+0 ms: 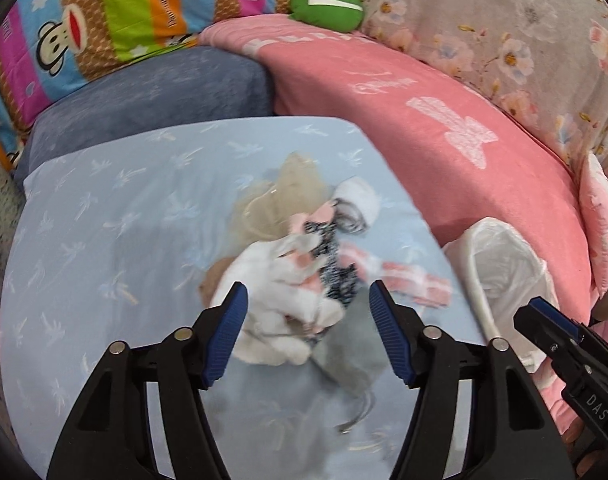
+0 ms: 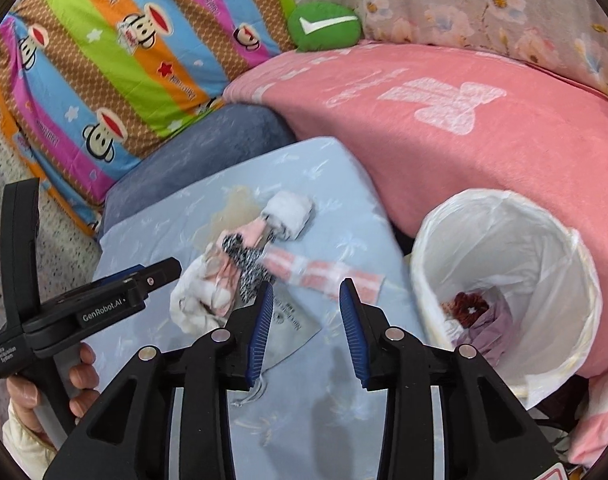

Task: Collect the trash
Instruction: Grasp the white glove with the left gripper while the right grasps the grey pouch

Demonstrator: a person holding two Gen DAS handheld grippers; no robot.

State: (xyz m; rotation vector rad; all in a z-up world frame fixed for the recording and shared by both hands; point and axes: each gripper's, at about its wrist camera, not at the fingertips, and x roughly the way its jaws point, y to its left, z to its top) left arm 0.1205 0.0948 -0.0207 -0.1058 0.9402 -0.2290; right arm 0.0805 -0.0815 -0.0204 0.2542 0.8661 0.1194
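A: Nearest, the left gripper (image 1: 308,332) stands spread above the trash pile (image 1: 304,276), nothing pinched

B: The right gripper (image 2: 304,328)?

A: Parted too, empty, over a grey pouch (image 2: 288,332). The pile's long axis runs diagonally on the blue pillow (image 2: 176,420); bare cloth lies left, the lined bin (image 2: 544,240) at its right edge

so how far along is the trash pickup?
Partly done: the lined bin already holds a few discarded items. Nothing is in hand; left gripper and right gripper are both open over the pile of wrappers and tissue on the light blue cushion. That pile remains.
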